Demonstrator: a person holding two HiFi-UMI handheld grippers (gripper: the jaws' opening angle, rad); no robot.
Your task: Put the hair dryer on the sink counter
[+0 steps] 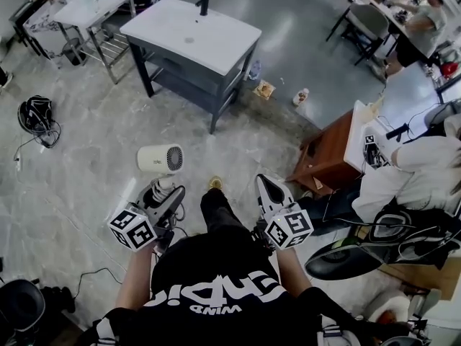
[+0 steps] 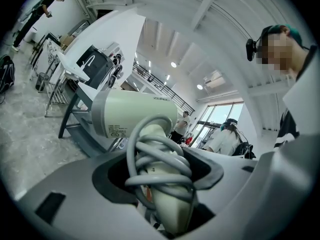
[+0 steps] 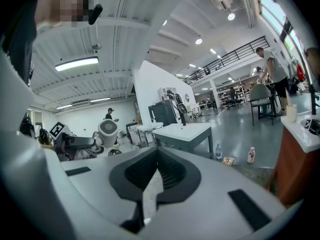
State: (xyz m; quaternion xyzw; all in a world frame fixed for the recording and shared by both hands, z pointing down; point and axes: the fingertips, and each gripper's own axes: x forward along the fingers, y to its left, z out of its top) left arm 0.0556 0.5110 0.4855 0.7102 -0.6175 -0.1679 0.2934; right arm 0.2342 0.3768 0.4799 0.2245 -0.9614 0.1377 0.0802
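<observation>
A cream hair dryer (image 1: 160,158) stands upright in my left gripper (image 1: 167,192), held over the floor in front of the person. In the left gripper view the jaws are shut on its handle, which has the grey cord (image 2: 159,160) wound round it, and the dryer's barrel (image 2: 134,115) lies across above my left gripper (image 2: 161,170). My right gripper (image 1: 268,187) is beside it, shut and empty; its pads meet at the tips in the right gripper view (image 3: 157,151). The white sink counter (image 1: 189,36) with a black faucet (image 1: 204,2) stands ahead, apart from both grippers.
On the floor right of the counter lie a water bottle (image 1: 253,71), a snack packet (image 1: 263,89) and a small bottle (image 1: 300,96). A wooden desk (image 1: 325,153) with a seated person is at the right. A white cart (image 1: 90,9) and a black bag (image 1: 36,114) are at the left.
</observation>
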